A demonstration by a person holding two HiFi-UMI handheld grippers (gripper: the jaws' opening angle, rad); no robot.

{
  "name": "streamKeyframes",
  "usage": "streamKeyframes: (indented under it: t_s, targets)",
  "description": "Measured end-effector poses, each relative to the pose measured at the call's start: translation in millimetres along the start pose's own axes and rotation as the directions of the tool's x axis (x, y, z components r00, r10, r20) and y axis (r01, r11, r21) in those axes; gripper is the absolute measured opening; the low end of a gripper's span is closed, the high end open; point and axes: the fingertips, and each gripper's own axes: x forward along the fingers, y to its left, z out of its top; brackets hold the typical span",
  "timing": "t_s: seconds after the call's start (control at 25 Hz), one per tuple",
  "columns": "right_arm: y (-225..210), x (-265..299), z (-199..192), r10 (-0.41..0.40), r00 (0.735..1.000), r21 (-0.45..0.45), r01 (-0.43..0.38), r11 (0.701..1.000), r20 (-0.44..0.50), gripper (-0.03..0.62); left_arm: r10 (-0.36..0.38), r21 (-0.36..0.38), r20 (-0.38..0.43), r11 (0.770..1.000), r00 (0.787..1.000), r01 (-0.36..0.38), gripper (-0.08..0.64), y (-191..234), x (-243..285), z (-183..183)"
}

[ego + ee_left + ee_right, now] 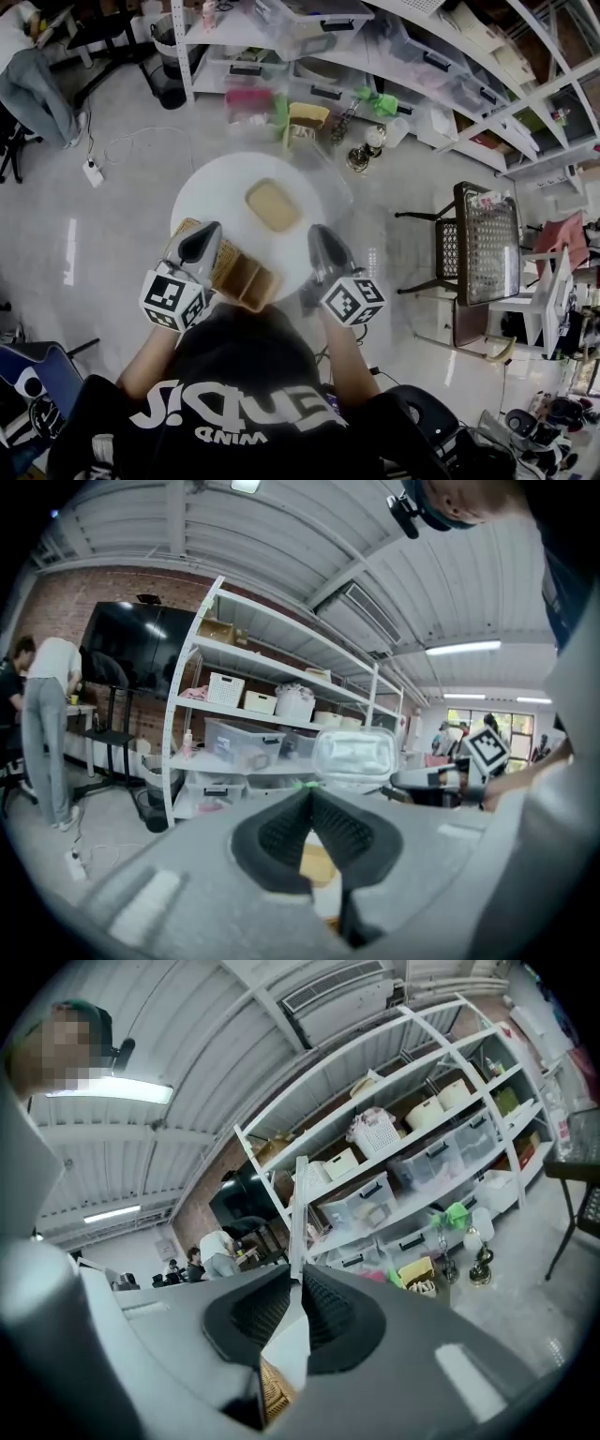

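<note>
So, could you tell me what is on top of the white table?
A tan rectangular block lies in the middle of the table and a wicker tray sits at its near edge. The left gripper covers part of the tray; the right gripper hides the rim beneath it.

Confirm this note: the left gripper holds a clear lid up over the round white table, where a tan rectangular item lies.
Wrong gripper. The right gripper holds the clear lid, jaws shut on its edge, as the right gripper view shows; the left gripper is shut on nothing. The rest stands: round white table, tan rectangular item.
</note>
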Motion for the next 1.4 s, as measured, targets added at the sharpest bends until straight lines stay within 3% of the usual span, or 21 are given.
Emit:
streamKeyframes:
  t_s: [0.32, 0.8, 1.4]
  targets:
    - [5, -51, 10, -0.093, 0.991, -0.038, 0.097, 0.995, 0.091, 0.038, -0.072, 0.016, 0.006, 0.997, 0.997, 0.072, 0.002, -8, 5, -3]
    - [10, -100, 1, -0.098, 0.990, -0.061, 0.105, 0.993, 0.104, 0.038, -0.023, 0.037, 0.030, 0.999, 0.999, 0.022, 0.002, -29, -14, 3]
    - [6, -212, -18, -0.100, 0.991, -0.135, 0.111, 0.985, 0.089, 0.037, 0.012, 0.050, 0.059, 0.999, 0.998, -0.015, 0.002, -141, -77, -16]
